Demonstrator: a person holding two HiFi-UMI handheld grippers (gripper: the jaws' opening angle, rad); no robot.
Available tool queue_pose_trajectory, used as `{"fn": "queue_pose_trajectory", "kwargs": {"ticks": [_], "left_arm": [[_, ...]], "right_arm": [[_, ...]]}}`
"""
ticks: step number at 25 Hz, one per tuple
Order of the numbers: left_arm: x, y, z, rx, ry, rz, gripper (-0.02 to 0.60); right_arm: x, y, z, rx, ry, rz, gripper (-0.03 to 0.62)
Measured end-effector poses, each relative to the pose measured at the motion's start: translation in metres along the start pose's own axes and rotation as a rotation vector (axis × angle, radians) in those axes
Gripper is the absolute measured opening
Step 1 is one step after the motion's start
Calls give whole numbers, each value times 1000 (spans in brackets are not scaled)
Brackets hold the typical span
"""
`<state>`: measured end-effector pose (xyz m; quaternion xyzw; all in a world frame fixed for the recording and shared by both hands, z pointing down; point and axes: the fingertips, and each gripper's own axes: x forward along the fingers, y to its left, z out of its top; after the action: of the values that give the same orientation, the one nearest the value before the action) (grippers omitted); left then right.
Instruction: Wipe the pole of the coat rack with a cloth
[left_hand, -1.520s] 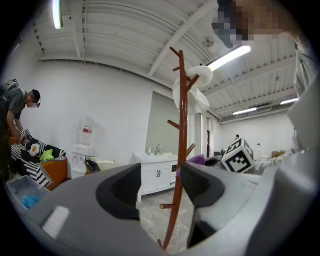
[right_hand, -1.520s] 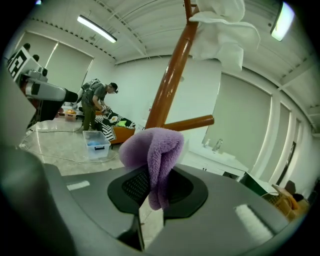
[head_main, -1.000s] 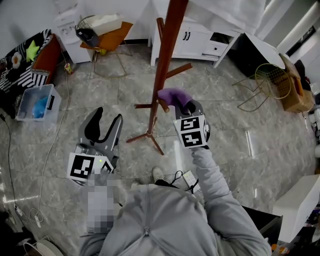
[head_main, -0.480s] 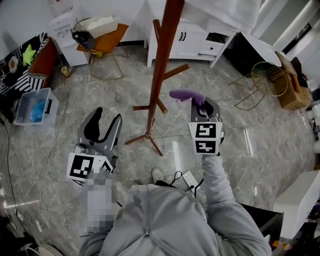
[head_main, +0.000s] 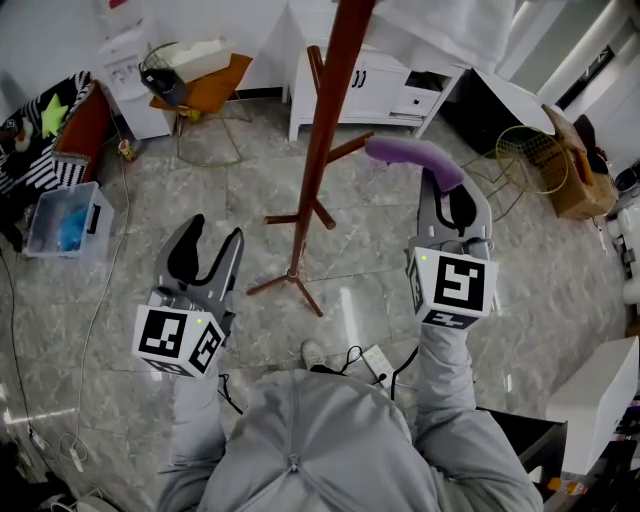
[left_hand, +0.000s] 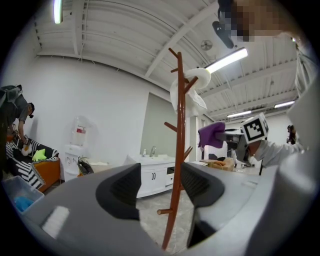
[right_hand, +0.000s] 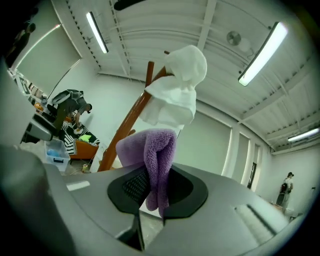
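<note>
Grey marble floor (head_main: 200, 190) fills the room, with a clear storage box (head_main: 65, 215) of blue things far to the left and a white cabinet (head_main: 390, 75) against the back wall. Moving rightward, the left gripper (head_main: 213, 240) hangs low and well apart from the rack. Its fingers are spread wide with nothing between them, and its own view shows only the distant rack through the gap. Next comes the pole (head_main: 322, 130) of the coat rack, reddish-brown wood standing upright on splayed feet. Its long axis is vertical, short pegs branch off it, and a white garment (left_hand: 190, 95) is draped over the top. Right of the pole, near it but clearly not touching, is the purple cloth (head_main: 415, 155). Its folded free end juts leftward toward the wood, at a height above the lower pegs. The right gripper (head_main: 450, 200) has its fingers clamped on the cloth, pinching the fold between the pads. From that gripper's view the pole slants up to the left behind the cloth. A wire basket (head_main: 535, 160) sits on the floor further right. The right gripper is the nearer one and carries the cloth, so the next move probably calls for a short sideways reach left until the cloth meets the wood, followed by strokes along the vertical shaft
</note>
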<state>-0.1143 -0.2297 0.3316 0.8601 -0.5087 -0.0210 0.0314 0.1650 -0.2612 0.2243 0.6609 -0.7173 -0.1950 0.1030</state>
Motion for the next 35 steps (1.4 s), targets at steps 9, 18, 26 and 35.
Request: {"fn": "queue_pose_trajectory", "kwargs": {"ticks": [9, 18, 26, 35], "left_arm": [[-13, 11, 6, 4, -16, 27, 267], [-23, 25, 6, 5, -11, 71, 267], [-22, 28, -2, -3, 4, 80, 267], [-11, 20, -8, -16, 15, 58, 267]], "right_arm": [[17, 12, 55, -53, -130, 6, 54], [51, 45, 24, -36, -39, 92, 54], [65, 96, -7, -141, 39, 228, 54], [63, 110, -30, -259, 75, 282, 54]]}}
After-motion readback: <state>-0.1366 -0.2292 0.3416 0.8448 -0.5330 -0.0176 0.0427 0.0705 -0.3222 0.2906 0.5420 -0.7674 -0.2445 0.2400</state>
